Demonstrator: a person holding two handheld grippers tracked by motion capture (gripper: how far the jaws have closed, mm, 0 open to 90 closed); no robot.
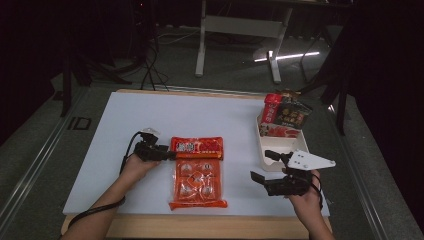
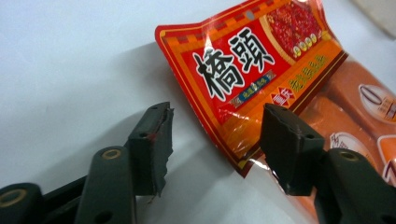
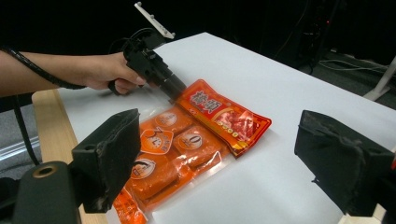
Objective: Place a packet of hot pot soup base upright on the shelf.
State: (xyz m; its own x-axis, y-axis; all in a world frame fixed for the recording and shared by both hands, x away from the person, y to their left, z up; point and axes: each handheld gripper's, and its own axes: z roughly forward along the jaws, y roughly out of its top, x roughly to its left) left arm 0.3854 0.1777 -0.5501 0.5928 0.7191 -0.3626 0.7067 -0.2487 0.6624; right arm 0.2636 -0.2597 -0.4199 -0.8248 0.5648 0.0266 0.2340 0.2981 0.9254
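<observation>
Pouch lies flat mid-table with the left gripper half open astride its raised near corner, pads not yet pressing, so I'd nudge deeper before pinching to avoid tearing the thin seal, while the right gripper waits wide open beside the bin

Red-orange sachet pack lying flat on table
</observation>
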